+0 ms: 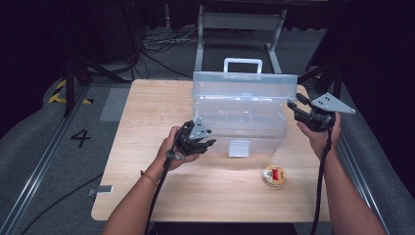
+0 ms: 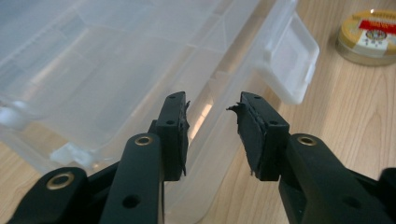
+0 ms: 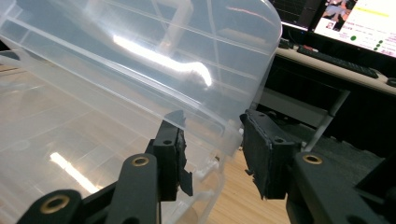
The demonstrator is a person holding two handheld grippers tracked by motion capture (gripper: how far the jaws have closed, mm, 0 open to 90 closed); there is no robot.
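Note:
A clear plastic storage box (image 1: 254, 128) stands on the wooden table (image 1: 147, 122), its lid (image 1: 244, 84) raised upright with a white handle (image 1: 242, 62) on top. My left gripper (image 1: 208, 142) is open at the box's front left corner; in the left gripper view it (image 2: 212, 126) points at the front wall (image 2: 116, 79), nothing between its jaws. My right gripper (image 1: 292, 104) is open at the lid's right edge. In the right gripper view the lid's corner (image 3: 187, 70) reaches down between the spread jaws of the gripper (image 3: 212, 144), which do not pinch it.
A small round tin (image 1: 274, 175) with a yellow and red label lies on the table in front of the box, also seen as the tin (image 2: 371, 35). The box's front latch (image 1: 239, 148) hangs open. A monitor (image 3: 355, 18) glows beyond the table.

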